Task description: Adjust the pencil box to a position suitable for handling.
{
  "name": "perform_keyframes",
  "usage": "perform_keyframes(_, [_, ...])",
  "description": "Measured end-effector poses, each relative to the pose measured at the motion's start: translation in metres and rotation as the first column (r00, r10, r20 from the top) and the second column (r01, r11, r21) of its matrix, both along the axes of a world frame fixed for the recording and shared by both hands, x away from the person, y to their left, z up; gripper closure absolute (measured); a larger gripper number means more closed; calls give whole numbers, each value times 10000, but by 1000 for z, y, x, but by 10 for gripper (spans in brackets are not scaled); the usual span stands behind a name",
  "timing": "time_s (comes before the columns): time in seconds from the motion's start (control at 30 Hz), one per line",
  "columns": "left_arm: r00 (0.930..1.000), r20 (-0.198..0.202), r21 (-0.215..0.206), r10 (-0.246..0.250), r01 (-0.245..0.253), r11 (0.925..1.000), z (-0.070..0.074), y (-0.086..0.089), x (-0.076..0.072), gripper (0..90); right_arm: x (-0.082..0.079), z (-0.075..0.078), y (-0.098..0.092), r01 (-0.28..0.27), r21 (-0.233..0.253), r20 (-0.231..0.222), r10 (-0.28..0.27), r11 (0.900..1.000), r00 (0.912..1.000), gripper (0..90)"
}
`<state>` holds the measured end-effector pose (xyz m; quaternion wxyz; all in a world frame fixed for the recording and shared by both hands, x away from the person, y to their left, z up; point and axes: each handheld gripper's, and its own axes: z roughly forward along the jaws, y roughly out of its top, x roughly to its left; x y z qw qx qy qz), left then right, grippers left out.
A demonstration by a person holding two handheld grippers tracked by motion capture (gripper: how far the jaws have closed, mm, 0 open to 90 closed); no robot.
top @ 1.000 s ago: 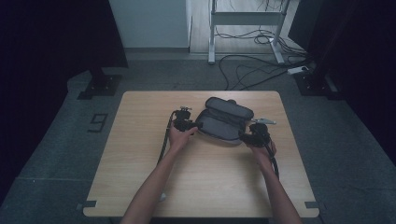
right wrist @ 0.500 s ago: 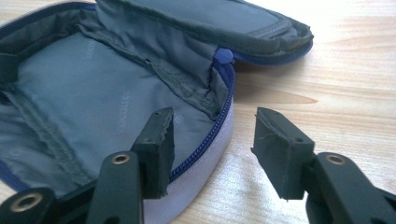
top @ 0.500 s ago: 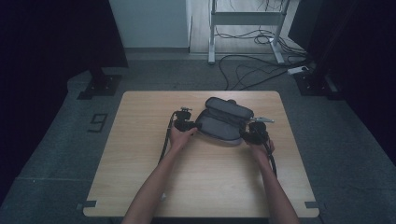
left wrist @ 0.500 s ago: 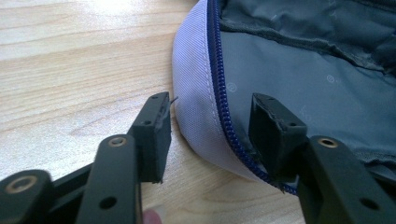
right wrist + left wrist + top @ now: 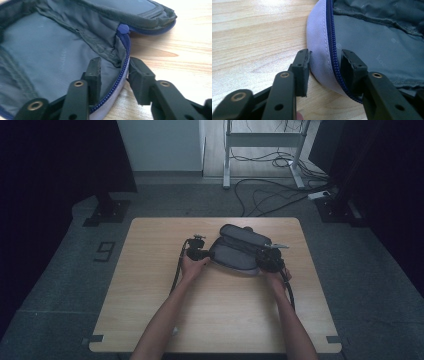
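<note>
A grey pouch (image 5: 239,251) lies open on the far middle of the table (image 5: 150,290), its long axis running from near left to far right, with the lid flap folded back toward the far side. The left gripper (image 5: 325,66) straddles the pouch's left rim, one jaw outside on the fabric wall, the other inside past the blue zipper (image 5: 332,37); the jaws stand apart, not clenched. The right gripper (image 5: 113,72) straddles the right rim likewise, jaws parted around the zipper edge.
</note>
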<state>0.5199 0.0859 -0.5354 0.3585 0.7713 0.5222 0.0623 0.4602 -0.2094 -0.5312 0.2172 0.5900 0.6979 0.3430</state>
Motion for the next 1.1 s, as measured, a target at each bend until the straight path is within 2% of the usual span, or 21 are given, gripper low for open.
perform_keyframes(0.13, [10000, -58, 80, 19, -18, 10000, 0, 2, 0, 667, 1, -2, -1, 168, 6, -103, -168, 9999, 9998, 740])
perform_keyframes(0.17, [10000, -58, 80, 19, -18, 10000, 0, 2, 0, 680, 1, -2, -1, 168, 6, -103, -168, 9999, 9998, 740])
perform_keyframes(0.2, [9999, -144, 146, 49, -47, 9999, 1, 3, 1, 695, 1, -3, -3, 219, 100, -148, -218, 9997, 9997, 801])
perform_keyframes(0.3, [9994, -321, 158, 99, -94, 9998, 2, 4, 1, 741, 1, -3, -5, 242, 308, -216, -236, 9992, 9995, 838])
perform_keyframes(0.57, [9989, -461, 158, 77, -70, 9999, 5, 11, 3, 785, -5, 7, -1, -13, 336, 217, 6, 9994, 9998, 854])
perform_keyframes(0.7, [9990, -441, -37, 102, -104, 9999, 12, 20, 2, 794, -10, 14, 5, -309, 291, 443, 295, 9991, 9986, 853])
perform_keyframes(0.9, [9999, -137, -123, -1, -1, 9999, 27, 29, -6, 790, -16, 24, 11, -489, 352, 741, 462, 9982, 9962, 853])
perform_keyframes(1.1, [9999, 70, -118, -81, 82, 9999, 35, 35, -14, 789, -20, 30, 15, -549, 423, 974, 505, 9976, 9940, 855])
